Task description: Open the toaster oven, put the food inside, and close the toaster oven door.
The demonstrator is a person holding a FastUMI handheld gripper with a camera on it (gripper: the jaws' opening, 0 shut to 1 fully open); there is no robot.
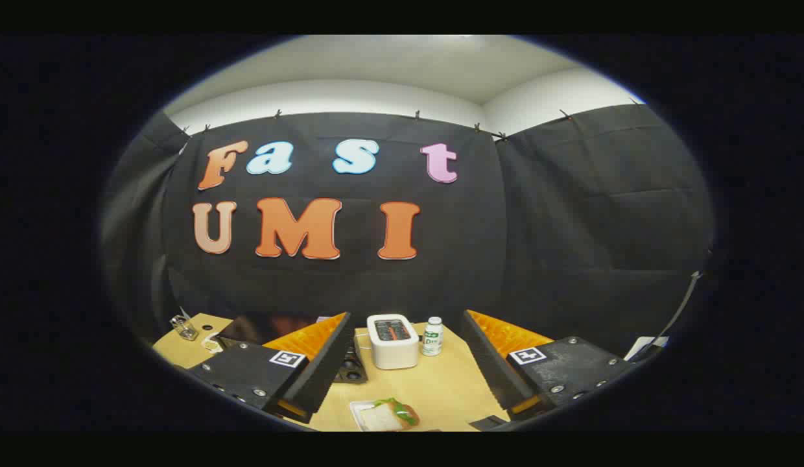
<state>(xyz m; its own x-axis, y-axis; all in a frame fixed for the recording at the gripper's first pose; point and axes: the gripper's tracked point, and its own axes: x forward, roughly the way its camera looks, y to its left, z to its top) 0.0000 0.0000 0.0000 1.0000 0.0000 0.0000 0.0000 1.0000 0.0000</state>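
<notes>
Gripper (405, 353): black mounts w/ silver screws, square markers.

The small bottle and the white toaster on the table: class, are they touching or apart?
Apart. The gripper view shows a thin strip of table between the small bottle and the white toaster beside it. The gripper hangs open above, holding nothing.

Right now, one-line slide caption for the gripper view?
Open gripper hovers over the wooden table, a plated sandwich between its fingers, white toaster and small bottle beyond.

Black cloth walls (570, 227) clipped along top edge, meeting at a corner. White upper wall (324, 97) and ceiling above. Light wooden table (441, 389) below.
</notes>
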